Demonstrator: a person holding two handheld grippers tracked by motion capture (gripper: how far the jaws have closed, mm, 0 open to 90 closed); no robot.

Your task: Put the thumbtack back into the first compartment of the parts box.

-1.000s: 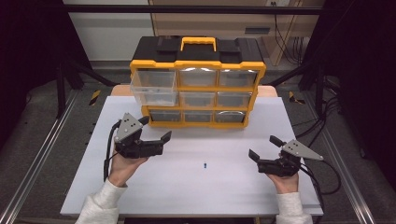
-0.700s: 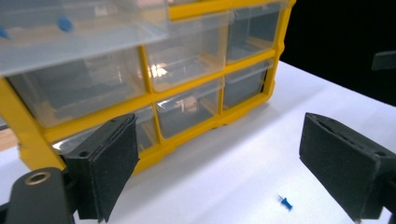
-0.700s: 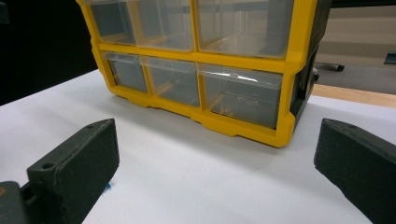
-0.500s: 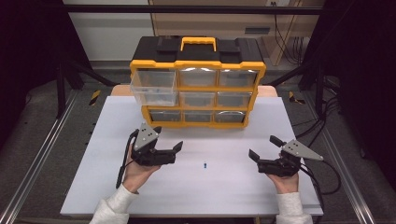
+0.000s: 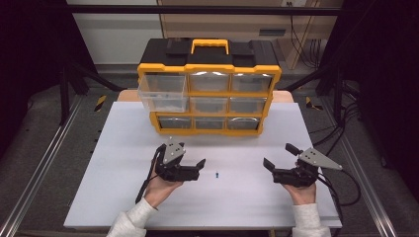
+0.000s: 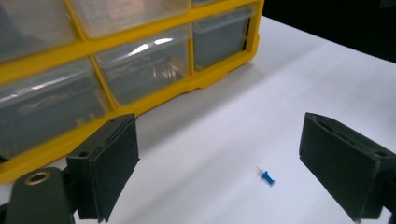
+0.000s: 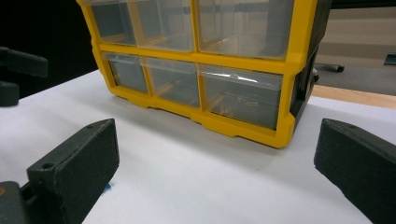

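Observation:
A small blue pushpin (image 5: 218, 175) lies on the white table top (image 5: 123, 197), in front of a yellow and black drawer organizer (image 5: 209, 89). My left gripper (image 5: 198, 169) is low over the table just left of the pin, open, with nothing between its jaws. In the left gripper view the pushpin (image 6: 267, 176) lies on the table between the wide-open jaws of the left gripper (image 6: 222, 154), nearer the right one. My right gripper (image 5: 279, 157) is open at the right, apart from the pin. In the right gripper view the right gripper (image 7: 217, 154) faces the organizer (image 7: 205, 116).
The organizer's top left clear drawer (image 5: 162, 94) is pulled out toward me. The other drawers (image 5: 209, 105) sit closed. Cables trail from both grippers over the table's near edge. Dark floor and metal rails (image 5: 44, 163) flank the table.
My left gripper has moved right and down toward the pushpin, still open. The right gripper has stayed put.

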